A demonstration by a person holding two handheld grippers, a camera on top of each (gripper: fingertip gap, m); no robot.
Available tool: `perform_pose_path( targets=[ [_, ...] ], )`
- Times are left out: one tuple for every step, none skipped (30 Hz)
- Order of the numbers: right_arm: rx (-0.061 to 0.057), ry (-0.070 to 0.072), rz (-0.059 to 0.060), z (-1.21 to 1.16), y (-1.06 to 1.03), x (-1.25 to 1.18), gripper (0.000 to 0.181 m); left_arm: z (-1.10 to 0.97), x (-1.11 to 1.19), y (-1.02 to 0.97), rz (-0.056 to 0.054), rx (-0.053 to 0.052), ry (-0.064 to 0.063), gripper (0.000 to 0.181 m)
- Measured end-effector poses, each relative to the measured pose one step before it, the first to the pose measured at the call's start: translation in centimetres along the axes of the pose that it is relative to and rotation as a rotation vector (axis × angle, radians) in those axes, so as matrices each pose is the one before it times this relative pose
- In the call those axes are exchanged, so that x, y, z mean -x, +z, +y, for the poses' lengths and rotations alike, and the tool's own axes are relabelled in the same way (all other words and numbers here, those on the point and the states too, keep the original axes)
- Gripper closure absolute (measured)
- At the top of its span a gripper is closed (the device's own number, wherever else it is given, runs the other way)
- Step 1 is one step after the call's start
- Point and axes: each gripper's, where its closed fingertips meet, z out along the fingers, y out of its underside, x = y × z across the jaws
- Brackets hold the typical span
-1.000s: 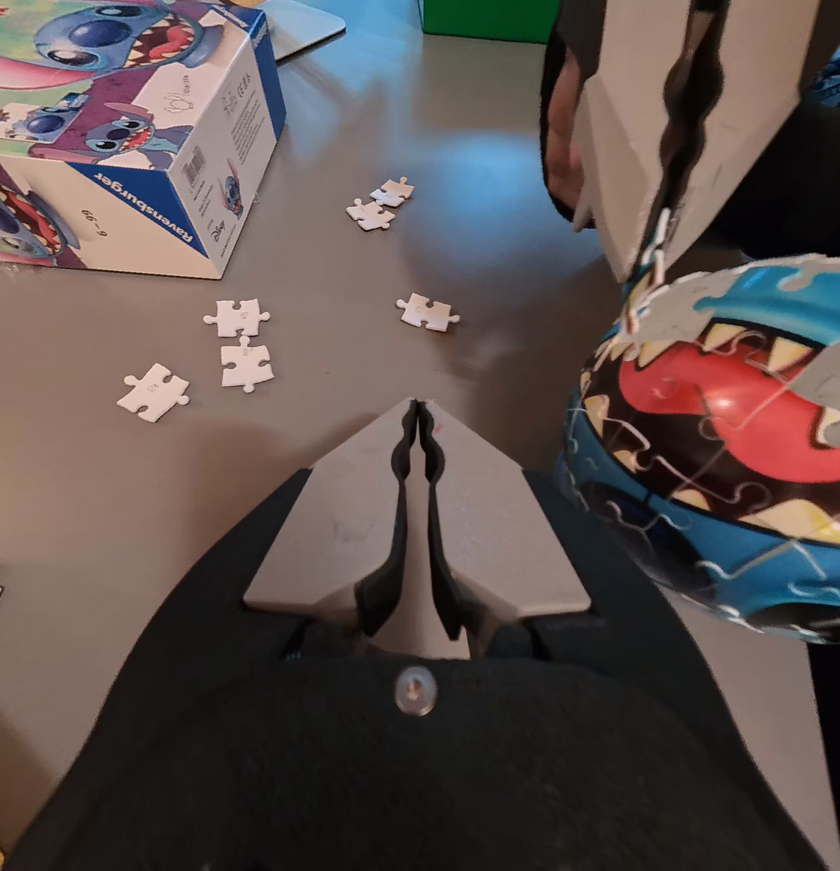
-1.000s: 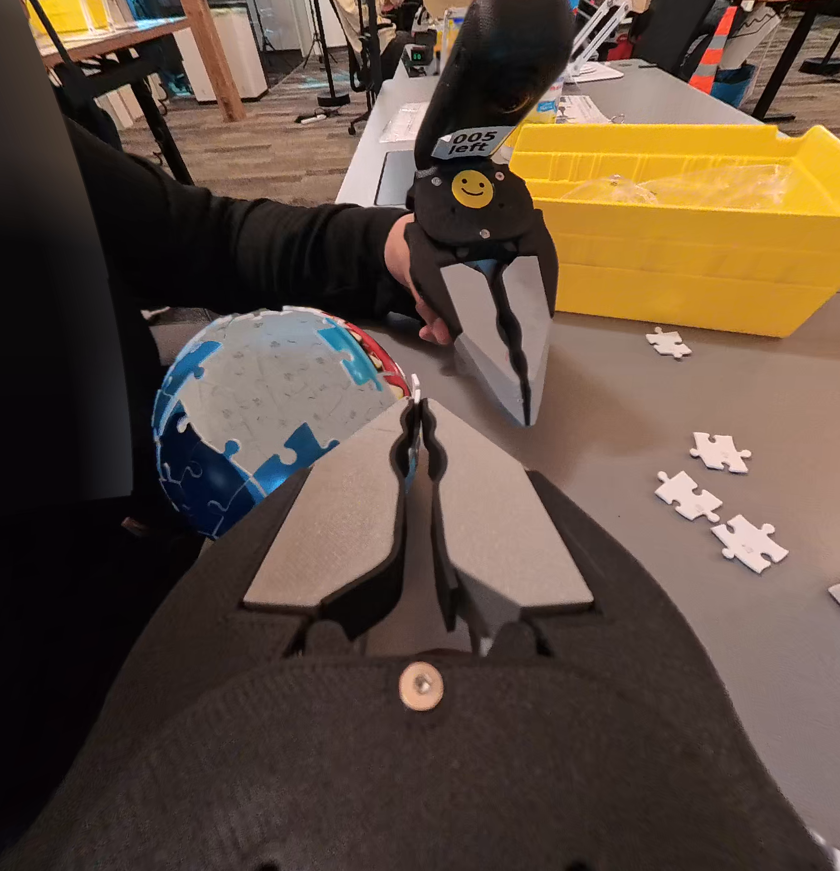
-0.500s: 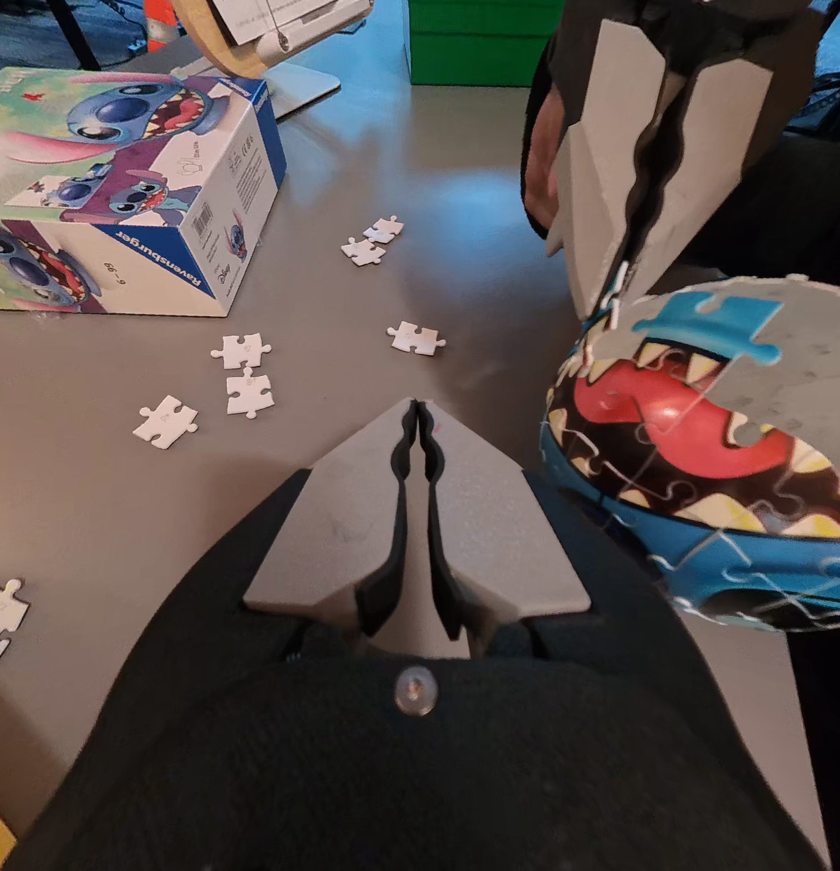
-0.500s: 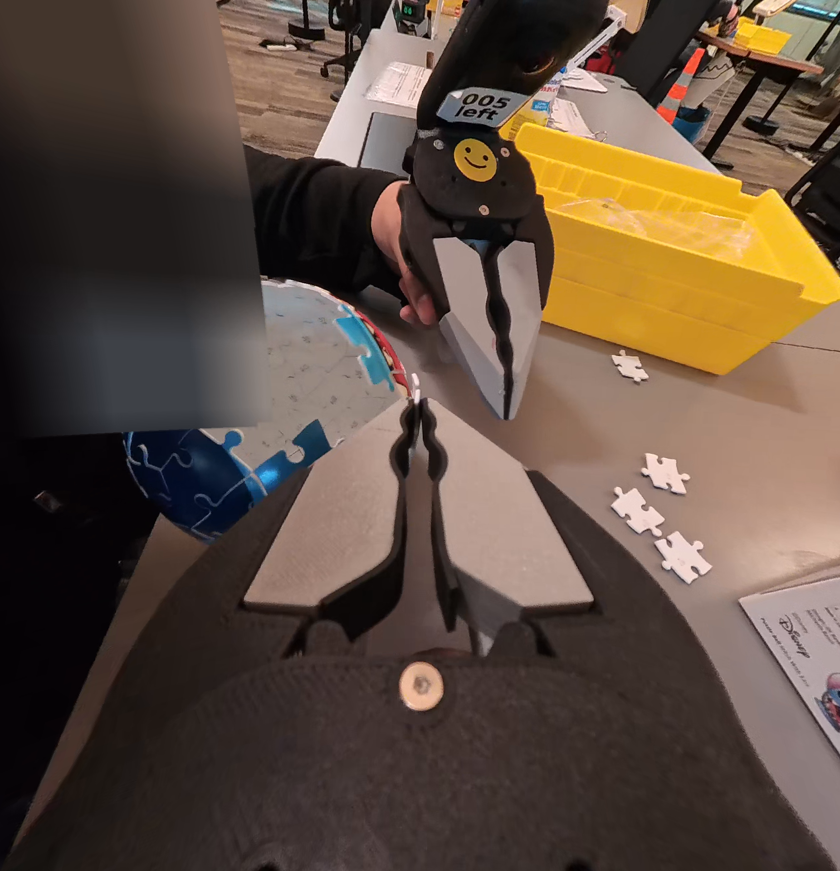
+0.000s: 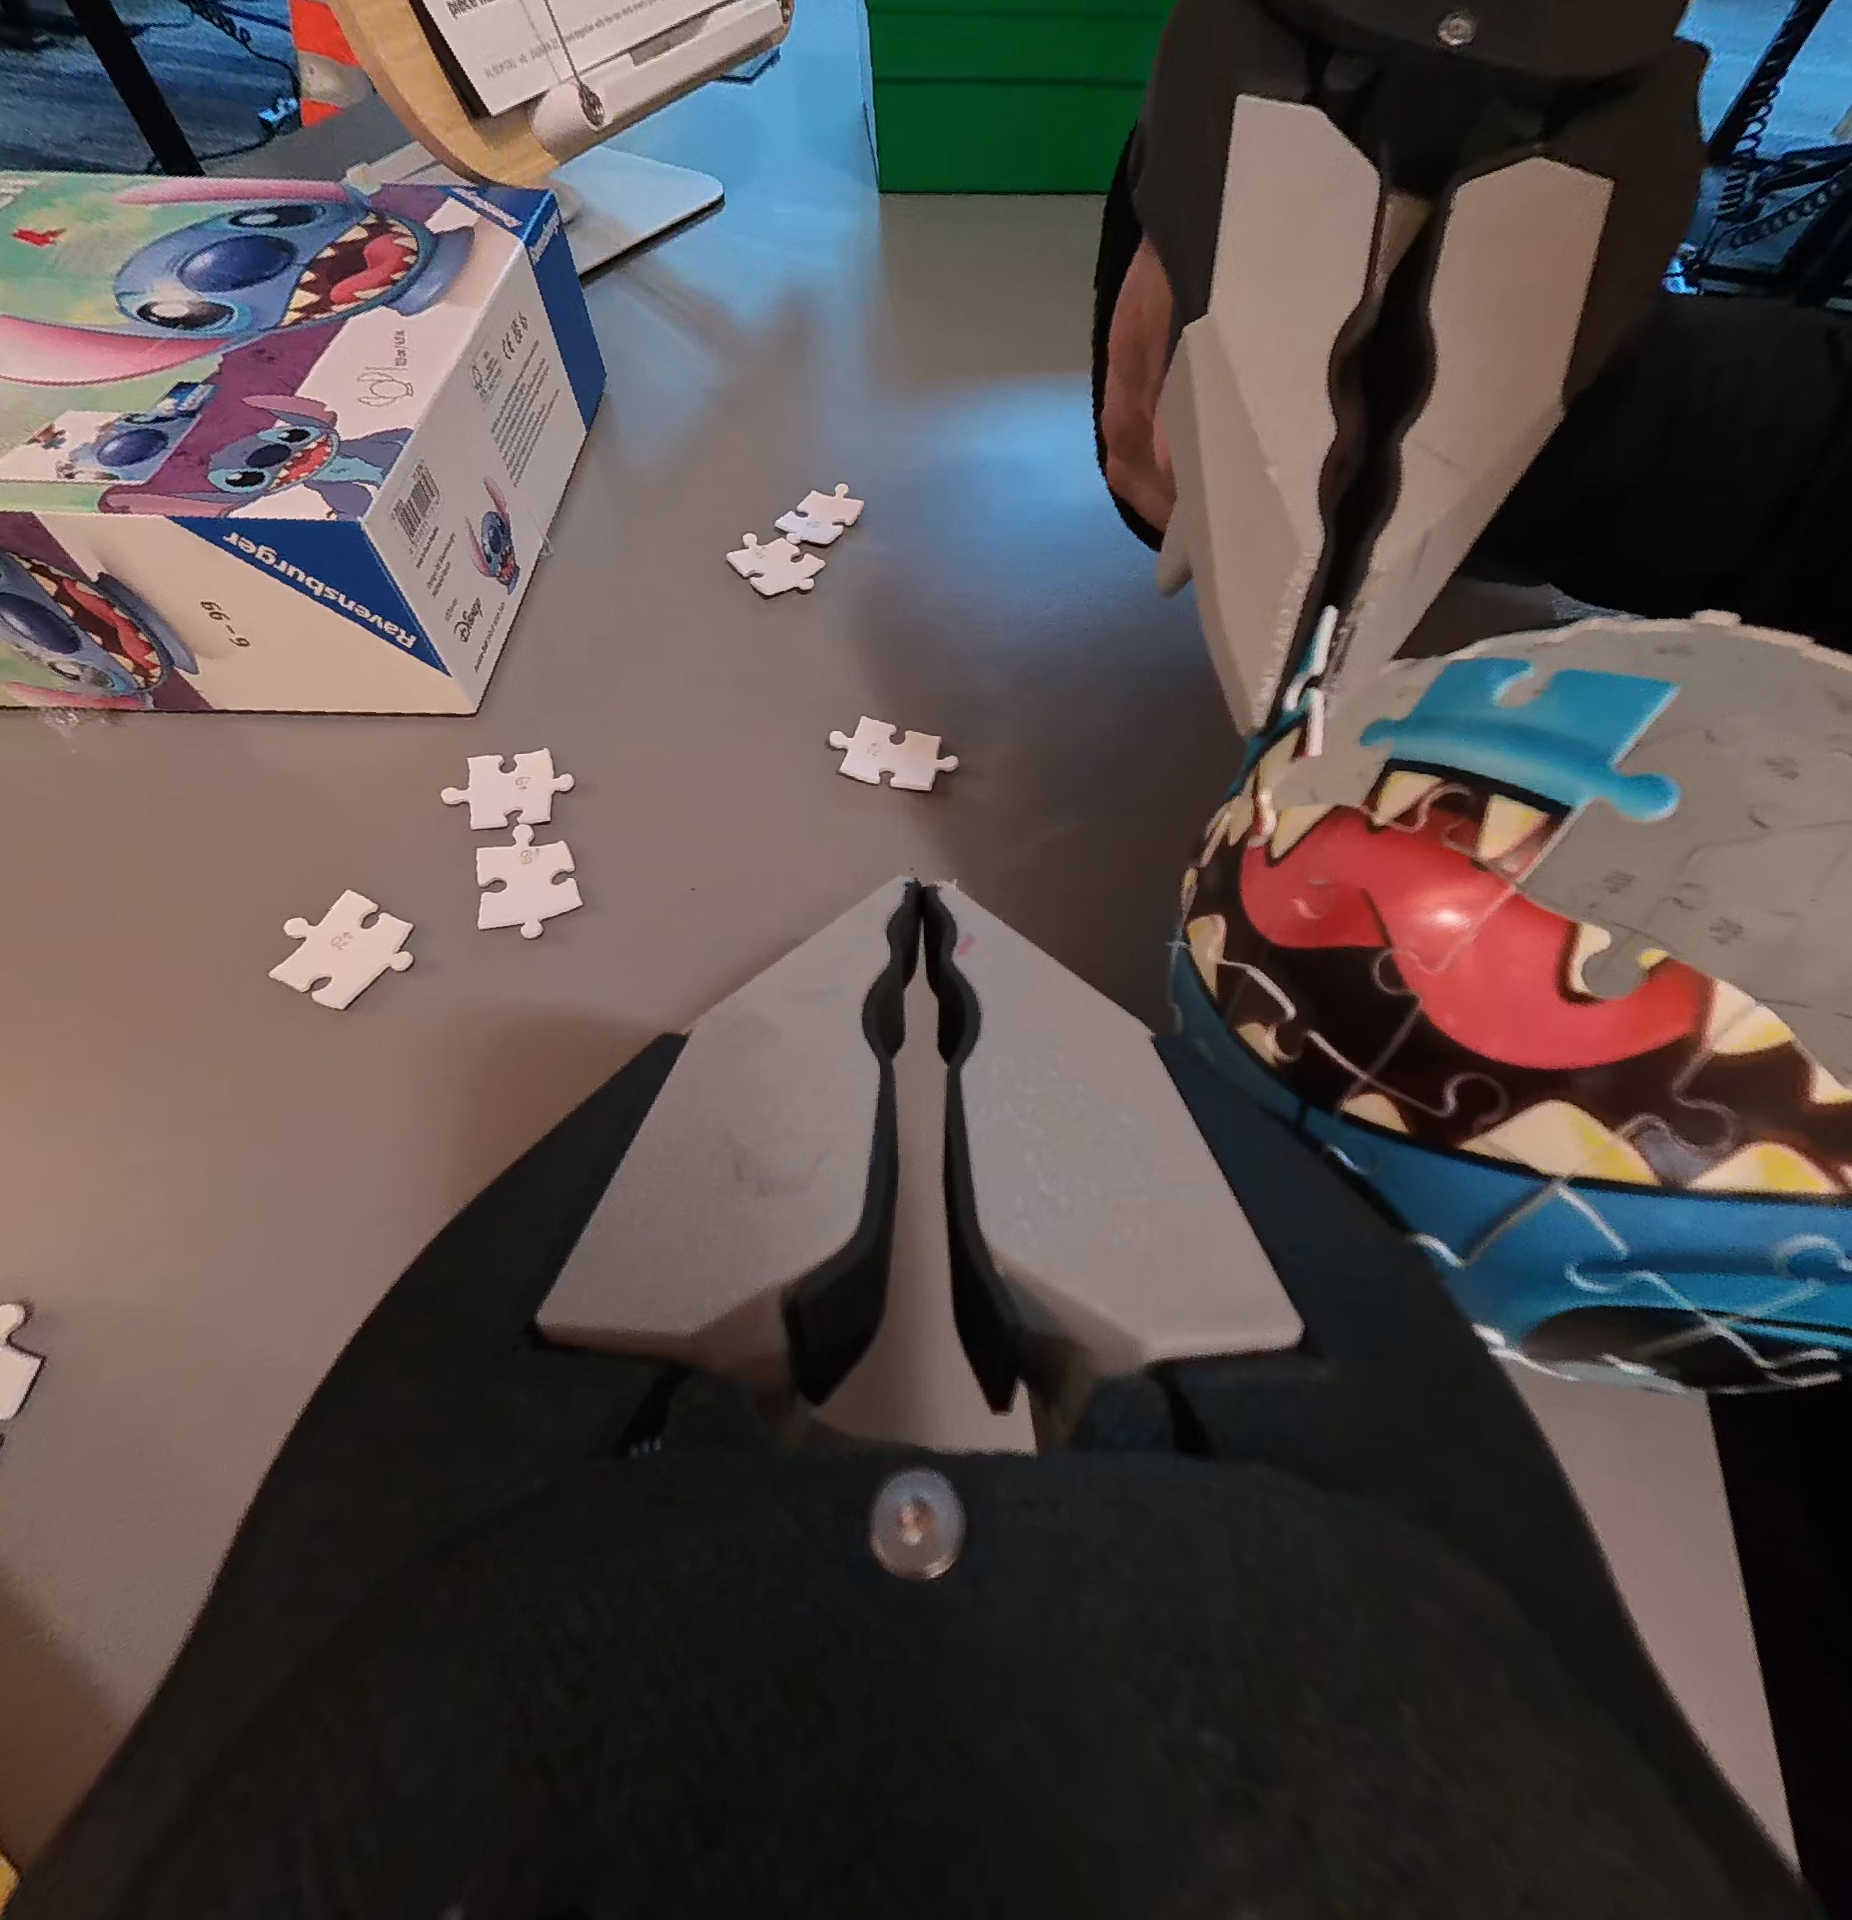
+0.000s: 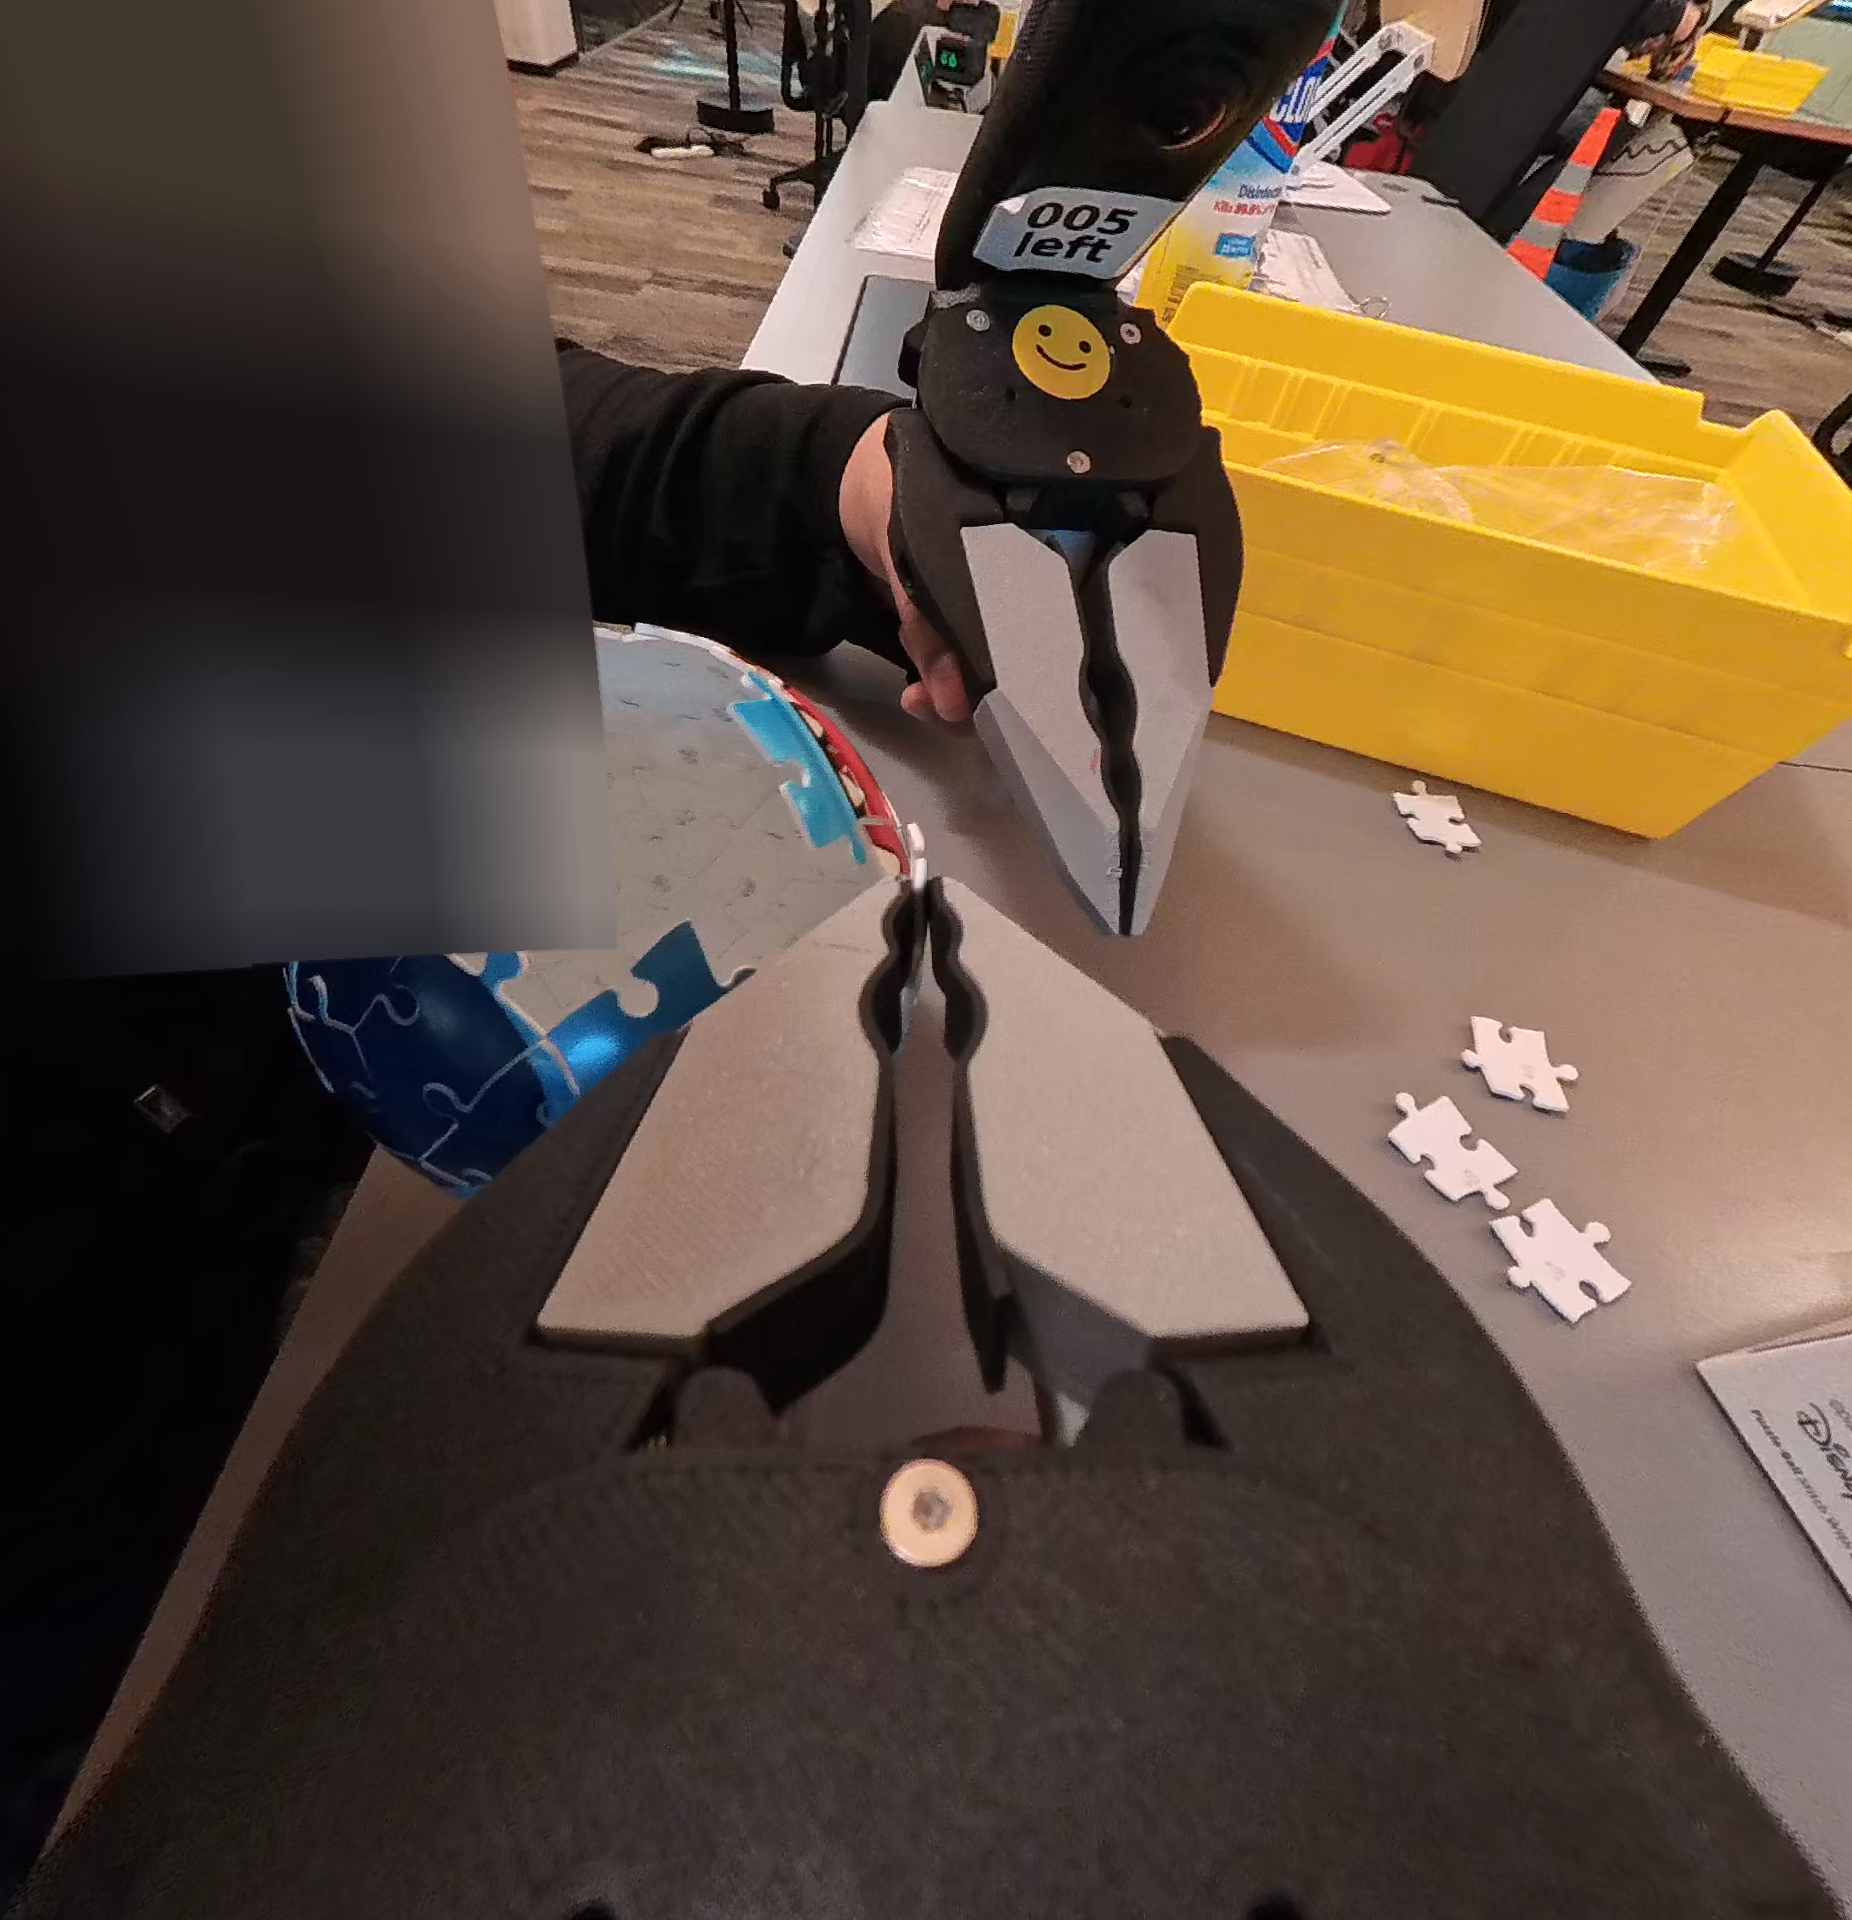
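A partly built puzzle ball (image 5: 1524, 987), blue with a red mouth and grey patches, sits at the right; it also shows in the right wrist view (image 6: 693, 831). My right gripper (image 6: 922, 888) is shut on a thin puzzle piece (image 6: 914, 862), held edge-on against the ball's upper rim. From the left wrist view this gripper (image 5: 1317, 665) points down onto the ball. My left gripper (image 5: 922, 888) is shut and empty, hovering over the grey table (image 5: 693, 675) just left of the ball. It also shows in the right wrist view (image 6: 1124, 914).
Several loose white pieces (image 5: 517, 790) lie face down on the table, more in the right wrist view (image 6: 1452, 1148). A printed puzzle box (image 5: 257, 436) stands at the far left. A yellow bin (image 6: 1524, 623), a leaflet (image 6: 1815, 1455) and a green box (image 5: 984, 94) are nearby. The gap from one gripper's tips to the other's is roughly 6 cm.
The ball has turned a little, so more of its grey top and a blue piece face the left camera. The left gripper has drawn back slightly. Both grippers stay shut.
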Motion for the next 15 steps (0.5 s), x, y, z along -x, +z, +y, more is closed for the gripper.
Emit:
perform_pose_path(
  targets=[
    [0.0, 0.0017, 0.0002, -0.009, -0.004, 0.008, 0.181, -0.015, -0.044, 0.006, 0.0016, -0.0002, 0.0009, 0.181],
    [0.0004, 0.0037, -0.0011, -0.008, 0.001, 0.045, 0.181, 0.007, 0.0, 0.004, -0.0012, 0.0007, 0.0016, 0.181],
    [0.0009, 0.0037, -0.0026, -0.007, 0.013, 0.077, 0.181, -0.003, -0.005, -0.004, -0.0014, 0.0005, 0.0023, 0.181],
    [0.0017, 0.0014, -0.0018, -0.006, -0.003, 0.08, 0.181, 0.014, 0.004, -0.009, -0.0008, 0.0009, 0.002, 0.181],
    [0.002, -0.001, 0.0015, -0.013, 0.015, 0.055, 0.181, 0.012, 0.03, -0.004, -0.0023, 0.0009, 0.0011, 0.181],
    [0.0021, -0.0022, 0.0017, 0.003, 0.03, 0.049, 0.18, -0.006, 0.009, 0.003, -0.0008, -0.0004, -0.0003, 0.181],
    [0.0018, -0.0024, -0.0002, -0.005, 0.032, 0.111, 0.179, 0.01, -0.033, 0.01, 0.002, 0.0004, -0.0012, 0.181],
    [0.0013, -0.0018, 0.0018, -0.014, 0.04, 0.079, 0.179, 0.025, -0.027, 0.014, 0.0014, 0.0009, -0.0002, 0.181],
    [0.0013, -0.0009, 0.0046, 0.0, 0.038, 0.019, 0.178, 0.024, -0.023, 0.026, 0.0012, 0.0002, 0.0012, 0.181],
    [0.0018, 0.0005, 0.0018, 0.011, 0.035, 0.033, 0.178, 0.021, -0.063, 0.026, 0.0027, 0.001, 0.0025, 0.181],
    [0.0017, 0.003, -0.0022, 0.016, 0.028, 0.065, 0.178, -0.015, -0.151, 0.004, 0.007, -0.0015, 0.0064, 0.181],
    [0.0005, 0.0065, -0.0034, 0.006, 0.034, 0.056, 0.177, -0.15, -0.261, -0.023, 0.011, -0.0083, 0.0124, 0.181],
    [-0.0002, 0.0082, -0.005, 0.003, 0.006, 0.047, 0.177, -0.265, -0.336, -0.05, 0.0123, -0.0141, 0.0149, 0.181],
    [-0.0003, 0.0067, -0.0082, -0.006, -0.008, 0.097, 0.176, -0.316, -0.273, -0.045, 0.008, -0.0151, 0.0103, 0.181],
    [-0.0006, 0.0029, -0.0068, -0.001, -0.009, 0.083, 0.175, -0.292, -0.226, -0.026, 0.0074, -0.0118, 0.0039, 0.181]
  ],
)
